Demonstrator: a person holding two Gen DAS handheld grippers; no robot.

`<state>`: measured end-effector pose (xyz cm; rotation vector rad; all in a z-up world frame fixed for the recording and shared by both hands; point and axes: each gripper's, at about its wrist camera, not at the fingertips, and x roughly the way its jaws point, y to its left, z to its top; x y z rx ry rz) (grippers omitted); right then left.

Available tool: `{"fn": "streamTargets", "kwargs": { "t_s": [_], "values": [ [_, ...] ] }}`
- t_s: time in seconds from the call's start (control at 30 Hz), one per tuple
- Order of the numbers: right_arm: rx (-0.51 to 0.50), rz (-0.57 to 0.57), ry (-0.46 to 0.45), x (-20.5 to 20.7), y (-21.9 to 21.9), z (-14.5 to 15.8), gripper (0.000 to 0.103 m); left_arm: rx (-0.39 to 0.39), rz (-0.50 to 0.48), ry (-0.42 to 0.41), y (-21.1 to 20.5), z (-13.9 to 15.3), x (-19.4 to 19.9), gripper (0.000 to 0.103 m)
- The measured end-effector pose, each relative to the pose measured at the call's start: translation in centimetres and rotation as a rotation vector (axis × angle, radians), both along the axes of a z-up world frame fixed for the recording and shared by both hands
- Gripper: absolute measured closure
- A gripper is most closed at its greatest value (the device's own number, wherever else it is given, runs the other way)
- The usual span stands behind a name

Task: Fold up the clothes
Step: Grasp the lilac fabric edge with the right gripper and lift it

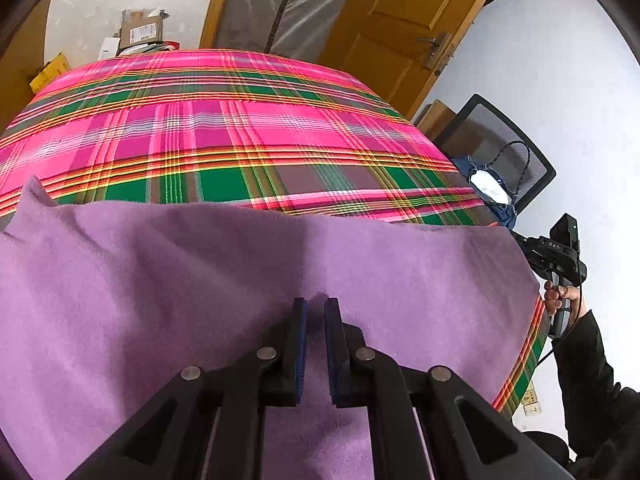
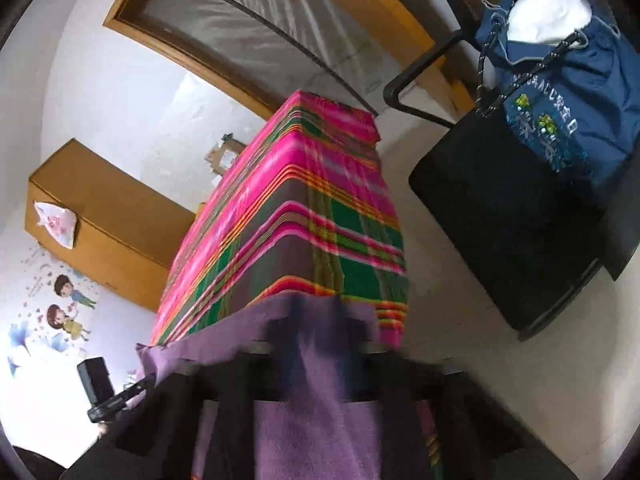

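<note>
The purple fleece garment lay spread on the near part of the plaid tablecloth, its long axis running along the table's near edge, one corner peaked at the left. It was soft, matte, napped cloth. My left gripper sat over it, blue-padded fingers a narrow gap apart; I could not tell whether they pinched any fabric. My right gripper was blurred, with fleece draped between its fingers, grip unclear. Beyond the tablecloth stood a wooden door and a mesh chair holding a blue bag.
</note>
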<state>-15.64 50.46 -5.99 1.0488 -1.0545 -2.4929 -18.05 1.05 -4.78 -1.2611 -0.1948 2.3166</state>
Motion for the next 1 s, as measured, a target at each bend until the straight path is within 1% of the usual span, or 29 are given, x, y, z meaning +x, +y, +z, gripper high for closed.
{"fn": "streamTargets", "kwargs": {
  "t_s": [0.13,0.17,0.23,0.27,0.3,0.37,0.43,0.47,0.5,0.63,0.67,0.73,0.77,0.8,0.87,1.0],
  "values": [
    [0.023,-0.058,0.065,0.2,1.3,1.6,0.099,-0.005,0.002,-0.002,0.0,-0.1,-0.7,0.095],
    [0.034,-0.076,0.069,0.0,1.6,1.8,0.100,-0.007,0.003,-0.001,0.1,-0.1,-0.9,0.095],
    [0.049,-0.085,0.044,-0.5,2.0,1.5,0.100,-0.010,0.001,0.003,0.3,-0.1,-1.3,0.095],
    [0.066,-0.083,0.016,-0.8,2.0,1.3,0.100,-0.012,0.002,0.003,0.4,-0.1,-1.4,0.095],
    [0.083,-0.083,-0.010,-0.9,1.9,1.0,0.097,-0.014,0.003,0.004,0.5,0.0,-1.4,0.095],
    [0.048,-0.079,-0.008,-0.2,1.9,0.8,0.095,-0.013,0.001,0.012,0.6,0.3,-1.2,0.095],
    [0.017,-0.071,0.007,0.9,1.8,0.8,0.079,-0.007,-0.008,0.023,0.6,0.7,-0.7,0.095],
    [0.019,-0.071,0.010,1.3,1.8,0.7,0.061,-0.005,-0.014,0.027,0.6,0.9,-0.5,0.095],
    [0.014,-0.066,0.011,1.7,1.7,0.6,0.056,-0.006,-0.023,0.031,0.7,1.0,-0.2,0.095],
    [-0.023,-0.025,0.013,1.6,1.6,-0.1,0.056,-0.018,-0.044,0.032,1.3,1.0,0.2,0.095],
    [-0.030,-0.016,0.014,1.5,1.5,-0.2,0.056,-0.021,-0.046,0.032,1.4,0.9,0.2,0.095],
    [-0.043,0.004,0.016,1.2,1.3,-0.5,0.067,-0.023,-0.047,0.033,1.5,0.9,0.4,0.095],
    [-0.050,0.013,0.017,1.1,1.2,-0.6,0.088,-0.021,-0.047,0.033,1.6,1.0,0.5,0.095],
    [-0.057,0.023,0.017,1.0,1.1,-0.7,0.099,-0.021,-0.047,0.033,1.6,0.9,0.5,0.095],
    [-0.063,0.033,0.026,0.8,1.0,-0.7,0.099,-0.026,-0.044,0.031,1.6,0.9,0.6,0.095],
    [-0.020,-0.010,0.086,1.1,1.5,1.2,0.100,-0.037,-0.038,0.031,1.6,0.9,0.2,0.095]
  ]
}}
